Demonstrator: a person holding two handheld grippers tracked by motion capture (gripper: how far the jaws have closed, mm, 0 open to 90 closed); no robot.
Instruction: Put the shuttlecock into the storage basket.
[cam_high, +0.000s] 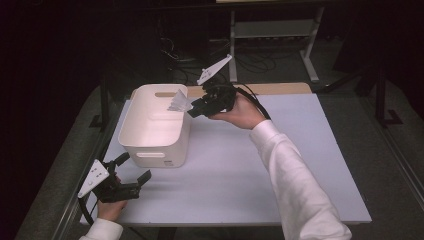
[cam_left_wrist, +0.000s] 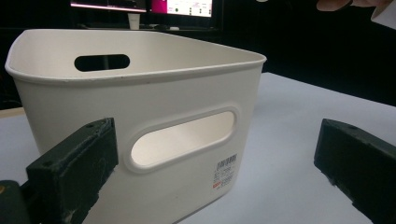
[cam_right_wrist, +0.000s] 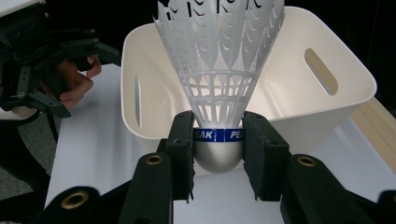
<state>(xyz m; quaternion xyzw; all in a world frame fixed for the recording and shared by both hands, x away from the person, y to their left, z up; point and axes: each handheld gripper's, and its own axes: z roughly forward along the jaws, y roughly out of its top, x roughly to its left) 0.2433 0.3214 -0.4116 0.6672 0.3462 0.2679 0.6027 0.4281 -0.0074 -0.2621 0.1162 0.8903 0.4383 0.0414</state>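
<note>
A white plastic shuttlecock (cam_right_wrist: 218, 70) with a silver cap and a blue band is pinched at its cap by my right gripper (cam_right_wrist: 218, 140), which is shut on it. In the high view that right gripper (cam_high: 195, 107) holds the shuttlecock (cam_high: 179, 102) over the right rim of the white bin (cam_high: 150, 131), feathers pointing into it. My left gripper (cam_high: 135, 169) rests on the table's near left corner, open, just in front of the bin. Its jaws frame the bin's (cam_left_wrist: 140, 88) handle slot with nothing between them.
The bin (cam_right_wrist: 299, 93) has slot handles and shows nothing inside. The white tabletop (cam_high: 280, 165) stretches to the right of the bin, with a wooden strip (cam_high: 280, 88) at its far edge. A metal table frame (cam_high: 272, 30) and cables sit on the dark floor beyond.
</note>
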